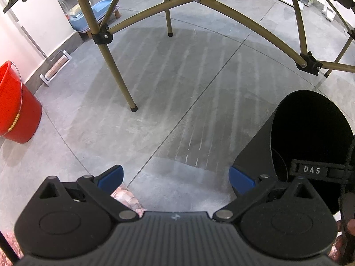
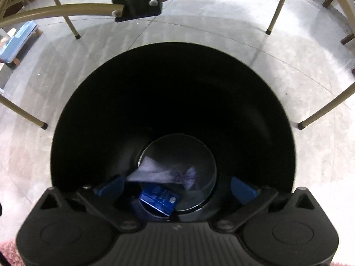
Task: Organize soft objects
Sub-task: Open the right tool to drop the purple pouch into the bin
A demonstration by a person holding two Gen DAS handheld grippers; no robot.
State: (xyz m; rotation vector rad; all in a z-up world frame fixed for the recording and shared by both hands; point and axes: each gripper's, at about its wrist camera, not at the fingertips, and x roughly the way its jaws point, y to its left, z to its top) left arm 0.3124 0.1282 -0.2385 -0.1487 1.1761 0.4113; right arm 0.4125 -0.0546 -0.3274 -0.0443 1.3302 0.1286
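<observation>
My right gripper (image 2: 176,187) hangs open over the mouth of a tall black bin (image 2: 93,115). Inside the bin, below the fingers, lie a crumpled pale lilac cloth (image 2: 159,174) and a blue packet (image 2: 158,200); the cloth looks blurred. My left gripper (image 1: 175,178) is open over bare floor with nothing between its blue fingers. The same black bin (image 1: 310,122) stands just to its right, touching the right fingertip's edge in the picture. A pink patterned soft thing (image 1: 127,197) shows under the left finger, partly hidden by the gripper body.
A folding table's olive legs (image 1: 117,71) and cross braces (image 2: 55,11) span the grey tiled floor (image 1: 168,93) ahead. A red bucket (image 1: 15,108) stands at far left by the white wall. A blue tub (image 1: 99,7) sits farther back.
</observation>
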